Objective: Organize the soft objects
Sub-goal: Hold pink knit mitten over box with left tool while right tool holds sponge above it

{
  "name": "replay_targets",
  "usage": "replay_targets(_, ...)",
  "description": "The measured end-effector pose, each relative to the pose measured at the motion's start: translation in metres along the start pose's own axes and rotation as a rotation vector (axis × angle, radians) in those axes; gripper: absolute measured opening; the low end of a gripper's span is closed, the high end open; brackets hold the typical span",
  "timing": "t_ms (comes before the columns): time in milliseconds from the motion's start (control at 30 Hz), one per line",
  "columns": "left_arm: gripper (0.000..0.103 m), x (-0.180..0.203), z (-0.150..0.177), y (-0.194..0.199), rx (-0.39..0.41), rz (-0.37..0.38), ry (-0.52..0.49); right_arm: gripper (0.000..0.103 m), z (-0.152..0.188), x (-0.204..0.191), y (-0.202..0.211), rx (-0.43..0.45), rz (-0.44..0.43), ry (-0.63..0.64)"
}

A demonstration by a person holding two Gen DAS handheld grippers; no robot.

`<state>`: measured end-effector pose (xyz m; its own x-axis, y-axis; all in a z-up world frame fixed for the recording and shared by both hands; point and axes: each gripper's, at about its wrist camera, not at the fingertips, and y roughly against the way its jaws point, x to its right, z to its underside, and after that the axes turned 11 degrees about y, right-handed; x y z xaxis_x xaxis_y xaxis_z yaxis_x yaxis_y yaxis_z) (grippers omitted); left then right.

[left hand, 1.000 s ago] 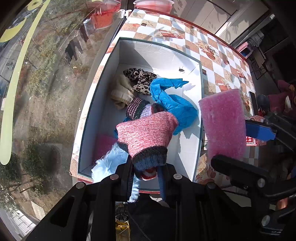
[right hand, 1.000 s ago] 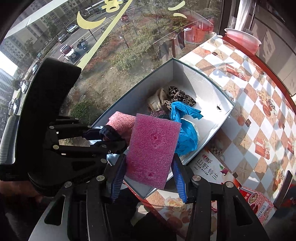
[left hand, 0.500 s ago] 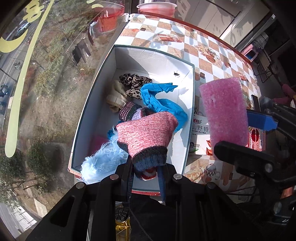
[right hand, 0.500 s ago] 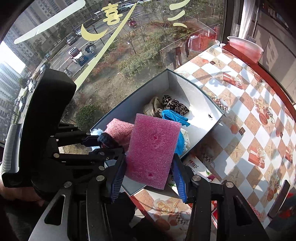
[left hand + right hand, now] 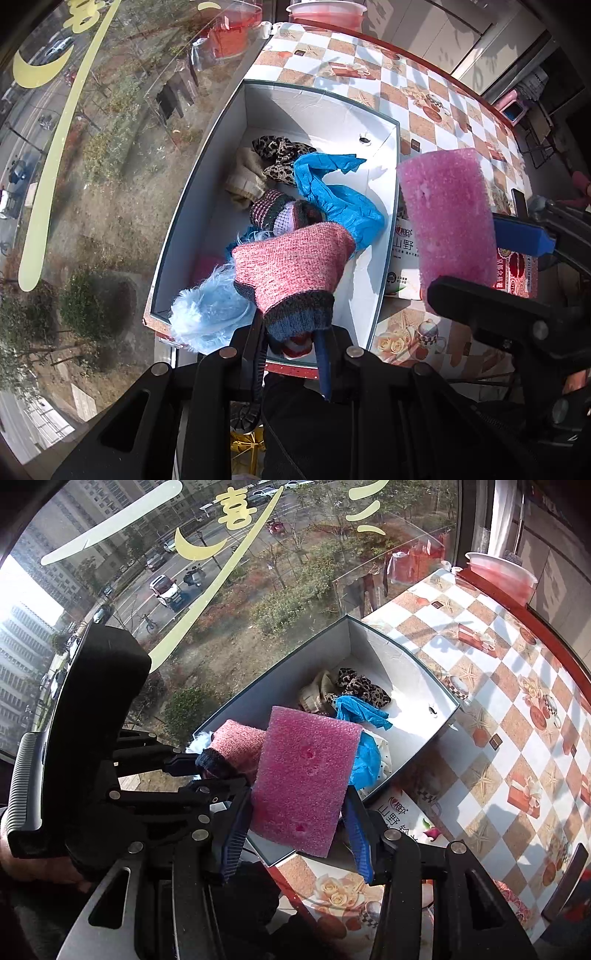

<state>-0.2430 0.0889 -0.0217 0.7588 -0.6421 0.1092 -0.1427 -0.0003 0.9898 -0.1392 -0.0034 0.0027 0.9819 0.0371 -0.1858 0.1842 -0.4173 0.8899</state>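
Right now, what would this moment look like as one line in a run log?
left gripper: shut on pink knit sock | right gripper: shut on pink foam pad | both above white box | box holds blue cloth

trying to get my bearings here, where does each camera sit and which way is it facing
Left wrist: on the left gripper, looking forward and down into the white box; its fingers clamp a pink knit sock.
Right wrist: on the right gripper, facing the box and window; its fingers hold a pink foam pad.
Shared: box, sock, pad, checkered tablecloth, and each shows the other gripper.
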Motion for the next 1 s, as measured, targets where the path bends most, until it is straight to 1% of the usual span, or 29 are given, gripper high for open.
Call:
replay_targets(300, 0.025, -0.009, 0.001, -0.001, -0.003, -0.001, 0.022, 0.049, -0.004, -0.005, -0.006, -0.01, -0.007, 0.013)
replay_targets(533, 0.025, -0.012, 0.001, 0.0, 0.006, -0.002, 0.027, 0.049, -0.006, -0.003, -0.006, 0.006, -0.007, -0.004)
replay_targets(733, 0.025, -0.019, 0.0, -0.002, 0.01, 0.002, 0.048, 0.049, -0.006, -0.002, -0.01, -0.005, -0.014, -0.015)
replay_targets(867, 0.025, -0.016, -0.002, -0.002, 0.029, -0.018, 0.027, 0.049, -0.008, -0.002, -0.012, -0.008, -0.008, -0.021)
replay_targets(1000, 0.025, -0.013, -0.004, -0.001, 0.054, -0.059, -0.009, 0.049, -0.01, 0.002, -0.011, -0.006, 0.001, -0.044)
